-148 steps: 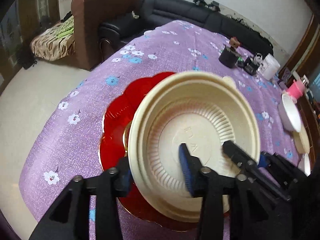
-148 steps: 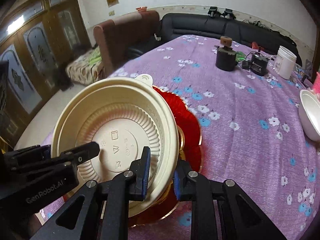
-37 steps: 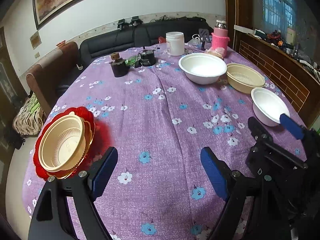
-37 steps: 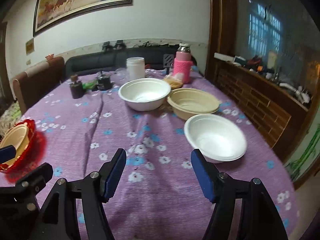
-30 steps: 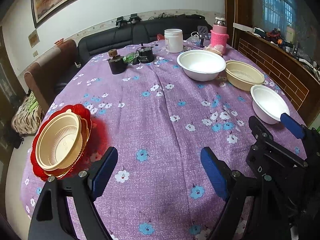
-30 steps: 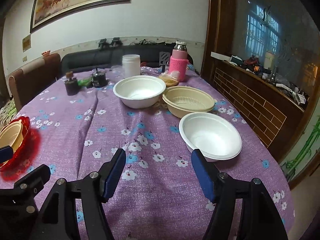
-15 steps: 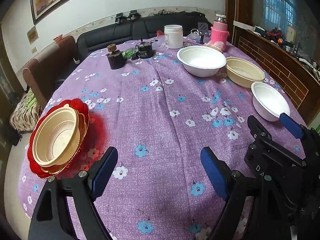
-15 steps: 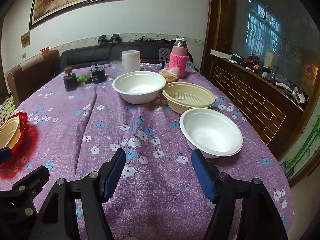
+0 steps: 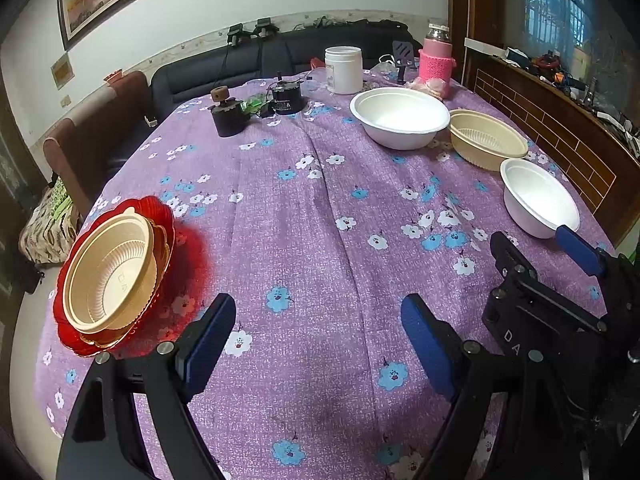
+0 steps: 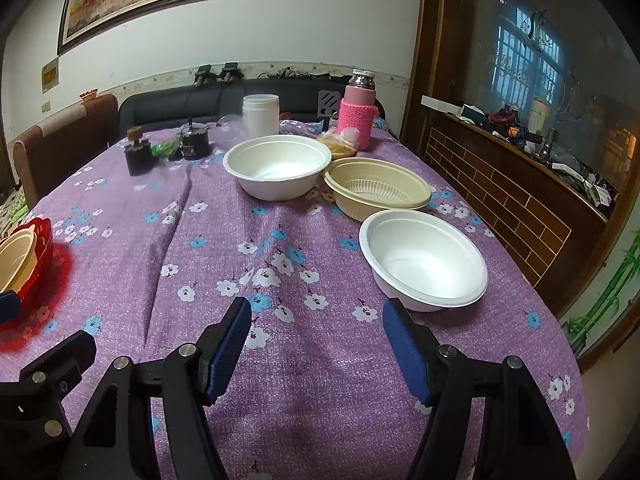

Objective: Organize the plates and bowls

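Both grippers hung above the near edge of a table covered in a purple flowered cloth point(image 9: 320, 216), and neither held anything. The left gripper point(image 9: 316, 332) had its blue-padded jaws spread wide, with only bare cloth showing between them. The right gripper point(image 10: 316, 340) stood likewise wide apart over the cloth, its jaws empty; in the left wrist view it appeared at the lower right, just beside the left one.

At the near left of the table lay a red scalloped plate point(image 9: 168, 220), tilted slightly, with a cream ribbed bowl point(image 9: 112, 268) nested on it; a gold-edged piece showed between them, though what it was could not be told. This stack sat well apart from the other dishes.

On the right side of the table three bowls stood upright in a loose row. The large white bowl point(image 10: 278, 172) was farthest, the cream bowl point(image 10: 378, 190) sat just beside it to the right, and the small white bowl point(image 10: 424, 262) was nearest, just ahead of the right gripper's right jaw.

Along the far edge stood a white jar point(image 10: 261, 114), a pink-sleeved bottle point(image 10: 358, 120), a dark pot with a wooden knob point(image 9: 228, 114) and a small black device point(image 9: 286, 96). A black sofa point(image 9: 240, 64) ran behind the table.
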`<state>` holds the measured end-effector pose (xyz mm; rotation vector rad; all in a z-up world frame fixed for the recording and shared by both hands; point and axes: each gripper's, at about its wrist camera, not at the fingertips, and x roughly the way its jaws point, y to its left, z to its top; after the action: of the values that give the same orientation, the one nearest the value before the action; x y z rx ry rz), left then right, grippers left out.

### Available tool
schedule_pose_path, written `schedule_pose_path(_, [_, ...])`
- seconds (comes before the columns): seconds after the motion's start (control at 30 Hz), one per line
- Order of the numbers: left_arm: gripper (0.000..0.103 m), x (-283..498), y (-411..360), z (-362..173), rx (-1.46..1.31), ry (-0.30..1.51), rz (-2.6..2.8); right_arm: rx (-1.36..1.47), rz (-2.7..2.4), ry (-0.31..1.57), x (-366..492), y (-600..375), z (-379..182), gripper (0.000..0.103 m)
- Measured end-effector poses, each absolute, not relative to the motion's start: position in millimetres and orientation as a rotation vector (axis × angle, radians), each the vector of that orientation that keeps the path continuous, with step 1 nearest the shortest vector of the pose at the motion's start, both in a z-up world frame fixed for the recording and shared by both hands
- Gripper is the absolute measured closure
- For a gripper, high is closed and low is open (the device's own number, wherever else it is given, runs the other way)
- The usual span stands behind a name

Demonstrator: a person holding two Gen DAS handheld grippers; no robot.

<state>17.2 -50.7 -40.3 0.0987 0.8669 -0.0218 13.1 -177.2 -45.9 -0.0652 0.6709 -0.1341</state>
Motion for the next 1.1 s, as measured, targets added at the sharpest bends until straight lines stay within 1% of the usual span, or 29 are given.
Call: schedule_pose_path(1.1, [0.019,15.6,-51.3,-43.4,0.102,0.870,-0.013,-0.074,-0.134,0.691,13.6,-177.3,-54.8,0.031])
